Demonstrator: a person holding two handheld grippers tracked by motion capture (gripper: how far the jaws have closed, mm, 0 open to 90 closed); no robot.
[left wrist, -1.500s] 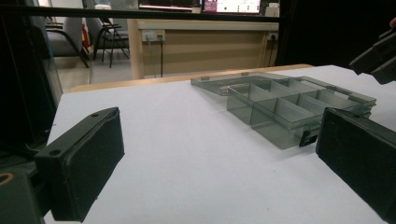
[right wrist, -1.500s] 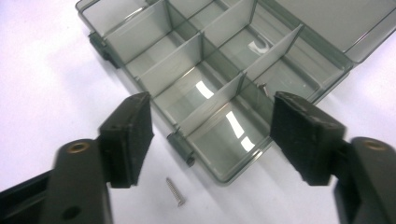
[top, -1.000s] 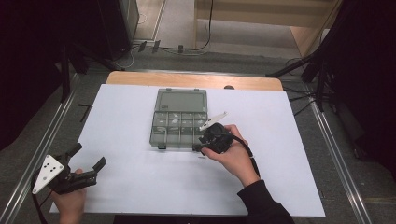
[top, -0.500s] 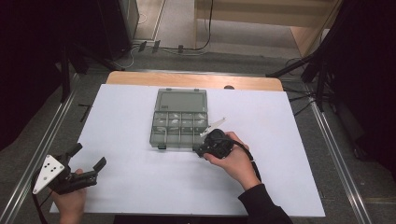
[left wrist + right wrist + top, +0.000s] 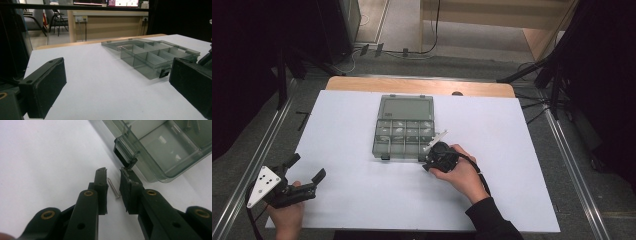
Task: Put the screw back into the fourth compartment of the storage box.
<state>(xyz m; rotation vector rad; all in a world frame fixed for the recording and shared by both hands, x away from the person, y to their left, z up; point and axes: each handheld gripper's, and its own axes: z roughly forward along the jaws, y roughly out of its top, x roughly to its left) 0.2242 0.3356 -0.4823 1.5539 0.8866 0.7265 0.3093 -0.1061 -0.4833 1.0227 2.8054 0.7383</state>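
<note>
Steel screw [image 5: 113, 188] lies between the right gripper [image 5: 113, 175] fingers (just closing, not yet gripping), grasp and boxing remain; left gripper [image 5: 117, 85] gapes empty.

No word, label, brand, number or sign can be read anywhere in these pictures. The clear grey plastic compartment box [image 5: 404, 129] on the white counter [image 5: 362, 200] bears no legible print in the high view or in either gripper view, and the small silver screw [image 5: 113, 188] is likewise unmarked. In the left gripper view, the lit screens [image 5: 122, 2] far behind the wooden desk [image 5: 105, 23] show coloured patches too small and blurred to make out, and the white wall socket plate [image 5: 82, 18] on that desk carries nothing that can be deciphered.
</note>
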